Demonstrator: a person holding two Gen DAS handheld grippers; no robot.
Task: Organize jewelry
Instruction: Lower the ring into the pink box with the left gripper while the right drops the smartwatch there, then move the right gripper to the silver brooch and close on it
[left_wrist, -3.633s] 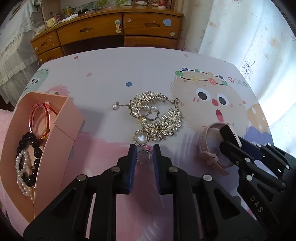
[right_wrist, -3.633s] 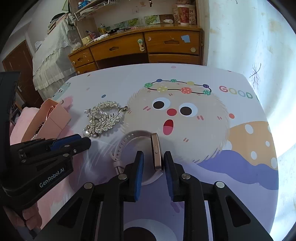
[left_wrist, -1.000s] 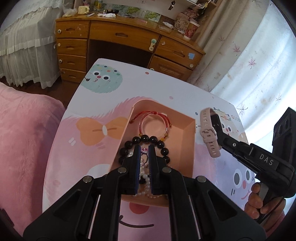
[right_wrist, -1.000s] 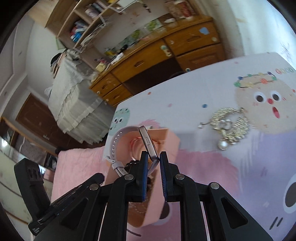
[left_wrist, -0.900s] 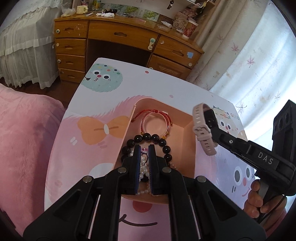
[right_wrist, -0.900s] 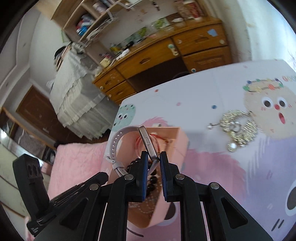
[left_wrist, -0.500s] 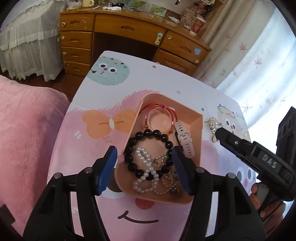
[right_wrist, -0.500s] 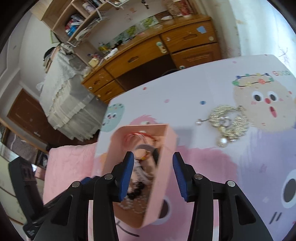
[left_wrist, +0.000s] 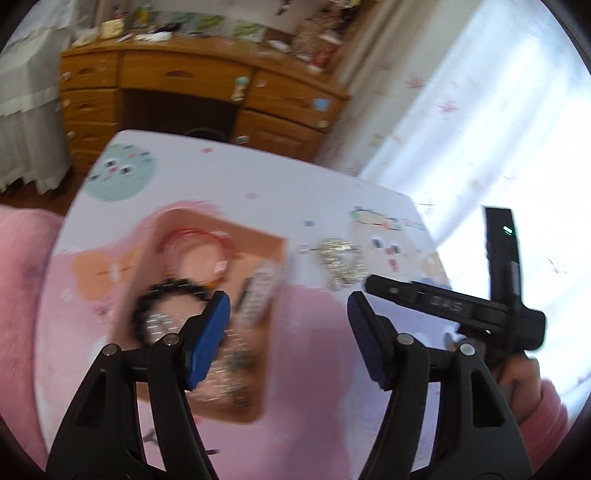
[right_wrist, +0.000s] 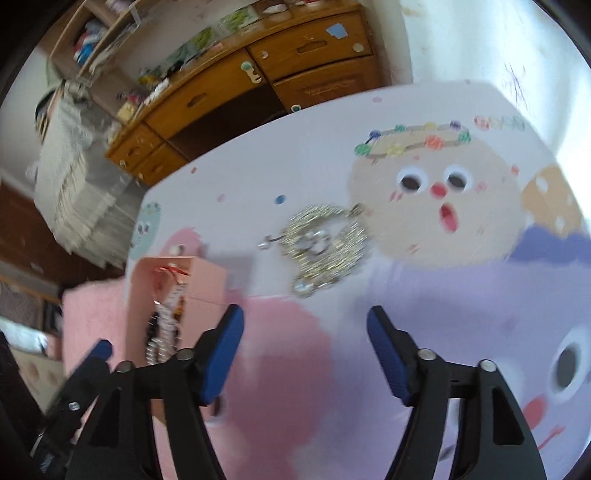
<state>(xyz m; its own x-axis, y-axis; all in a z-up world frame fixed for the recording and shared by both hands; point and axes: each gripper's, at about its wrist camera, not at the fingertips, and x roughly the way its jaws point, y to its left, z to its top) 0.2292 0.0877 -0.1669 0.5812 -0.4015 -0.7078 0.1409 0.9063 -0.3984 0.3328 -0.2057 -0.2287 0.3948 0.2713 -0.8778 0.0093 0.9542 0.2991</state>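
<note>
Both grippers — left (left_wrist: 288, 314), right (right_wrist: 304, 325) — gape wide, empty. Brooch (right_wrist: 323, 236) remains outside box (right_wrist: 210, 275) — approach low, pinch its stem.

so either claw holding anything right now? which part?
Nothing held. Left claw and right claw both stand open and empty; the gold hairpiece lies on the table, apart from both.

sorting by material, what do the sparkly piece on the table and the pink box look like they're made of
Sparkly piece: looks like pale gold-toned metal set with small clear stones, going by the glittering highlights; motion blur hides detail. Pink box: thin flat matte walls with crisp edges suggest cardboard or paperboard, though thin plastic can't be ruled out.
</note>
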